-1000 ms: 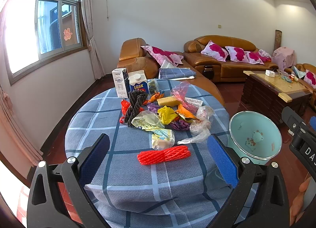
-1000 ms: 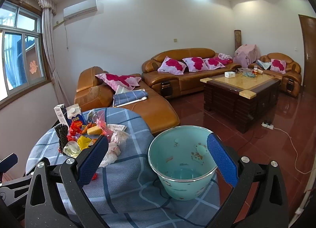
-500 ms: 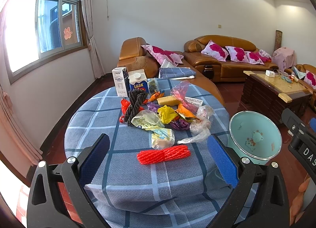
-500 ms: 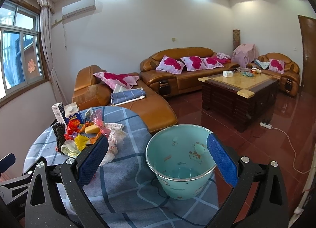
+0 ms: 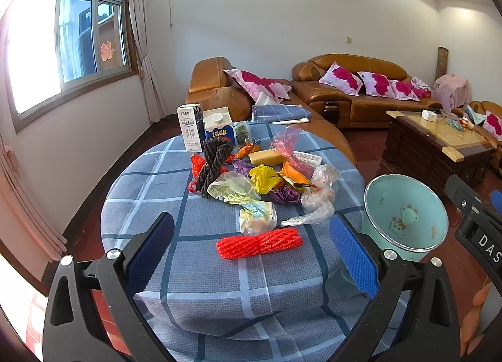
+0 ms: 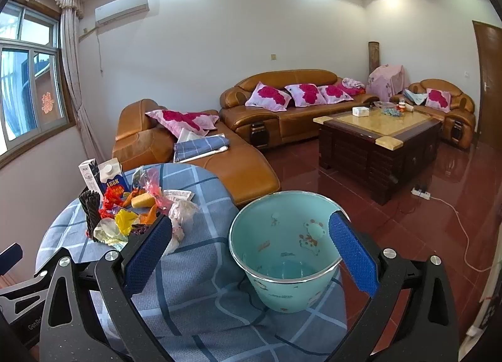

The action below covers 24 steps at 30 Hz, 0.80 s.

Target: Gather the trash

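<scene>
The left claw (image 5: 251,252) is hanging wide open above the near edge of the round counter (image 5: 150,192), holding nothing, its blue pads spread either side of a red mesh roll (image 5: 259,242) that is lying flat on the checked cloth, touching neither pad. The right claw (image 6: 251,252) is also gaping fully open and gripping nothing, its pads framing the mint-green bin (image 6: 284,249), which is sitting upright at the right edge of the counter with a cartoon print on its wall; whether the pads are touching its rim cannot be told. Beyond the red roll the trash is lying in a loose heap near the counter's middle: a clear wrapper (image 5: 255,219) just behind the roll, a crumpled clear bag (image 5: 313,202), a yellow scrap (image 5: 265,177), an orange wrapper (image 5: 295,175), a purple scrap (image 5: 285,195), a twisted black mesh (image 5: 215,164) over red plastic, a yellow sponge block (image 5: 266,156) and a pink bag (image 5: 287,141). Two cartons are standing upright at the far side, a white box (image 5: 189,128) beside a blue milk carton (image 5: 219,128). A brown leather sofa (image 6: 194,155) is sitting behind the counter.
</scene>
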Each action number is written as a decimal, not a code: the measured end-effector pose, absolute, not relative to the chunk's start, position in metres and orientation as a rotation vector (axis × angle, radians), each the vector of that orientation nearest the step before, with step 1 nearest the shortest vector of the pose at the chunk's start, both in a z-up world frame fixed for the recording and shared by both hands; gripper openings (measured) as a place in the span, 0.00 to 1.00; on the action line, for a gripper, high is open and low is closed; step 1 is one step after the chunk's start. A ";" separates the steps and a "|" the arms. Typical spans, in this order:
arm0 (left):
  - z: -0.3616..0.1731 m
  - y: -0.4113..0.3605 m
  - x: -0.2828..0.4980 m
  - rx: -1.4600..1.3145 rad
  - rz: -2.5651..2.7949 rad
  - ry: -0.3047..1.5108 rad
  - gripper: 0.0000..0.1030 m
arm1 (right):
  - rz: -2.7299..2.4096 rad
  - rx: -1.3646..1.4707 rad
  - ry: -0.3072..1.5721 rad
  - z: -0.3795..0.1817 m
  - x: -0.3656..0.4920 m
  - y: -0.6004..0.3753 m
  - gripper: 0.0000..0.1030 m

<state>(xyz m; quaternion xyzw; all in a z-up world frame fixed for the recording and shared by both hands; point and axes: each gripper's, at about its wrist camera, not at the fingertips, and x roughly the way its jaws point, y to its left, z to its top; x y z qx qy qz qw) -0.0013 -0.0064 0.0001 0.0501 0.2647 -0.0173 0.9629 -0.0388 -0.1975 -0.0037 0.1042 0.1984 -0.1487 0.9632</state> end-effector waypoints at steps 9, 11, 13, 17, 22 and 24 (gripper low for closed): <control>-0.009 -0.007 0.001 0.104 -0.035 0.548 0.94 | -0.303 0.216 0.411 -0.008 -0.036 -0.199 0.95; -0.011 -0.003 0.004 0.104 -0.034 0.552 0.94 | -0.302 0.216 0.416 -0.010 -0.035 -0.200 0.95; -0.014 0.004 0.009 0.100 -0.030 0.570 0.94 | -0.298 0.211 0.419 -0.012 -0.034 -0.201 0.95; -0.031 0.028 0.023 0.072 -0.013 0.634 0.94 | -0.295 0.192 0.436 -0.018 -0.026 -0.200 0.95; -0.051 0.048 0.035 0.077 -0.014 0.670 0.93 | -0.274 0.192 0.500 -0.037 -0.011 -0.202 0.89; -0.060 0.052 0.040 0.081 -0.027 0.689 0.93 | -0.258 0.198 0.528 -0.044 -0.004 -0.203 0.77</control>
